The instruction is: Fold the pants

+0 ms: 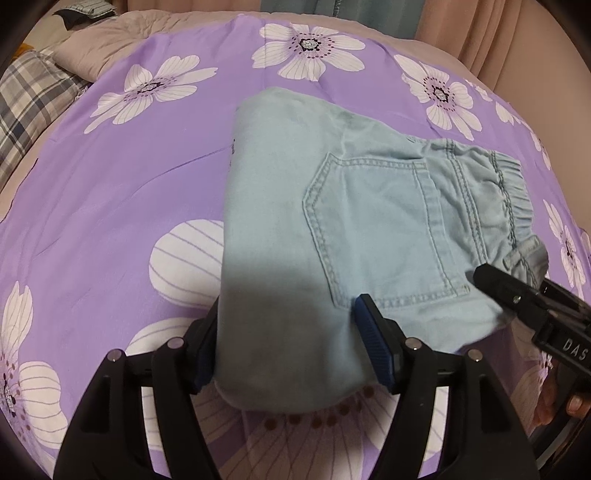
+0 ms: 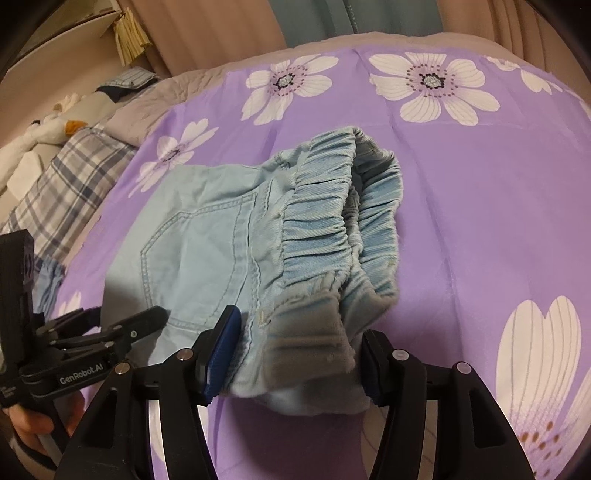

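Note:
Light blue denim pants (image 1: 332, 221) lie folded into a compact bundle on the purple flowered sheet (image 1: 110, 203), back pocket up, elastic waistband to the right. My left gripper (image 1: 284, 347) is open, its fingers straddling the near folded edge of the pants. My right gripper (image 2: 299, 354) is open too, its fingers either side of the near waistband corner (image 2: 314, 332). The pants also show in the right wrist view (image 2: 207, 251). The right gripper appears at the right edge of the left wrist view (image 1: 517, 295); the left gripper shows at the lower left of the right wrist view (image 2: 122, 332).
A plaid pillow (image 1: 29, 107) and a beige blanket (image 1: 92, 48) lie at the far left of the bed. Curtains (image 1: 498, 33) hang behind the bed. A soft toy (image 2: 48, 129) lies far left.

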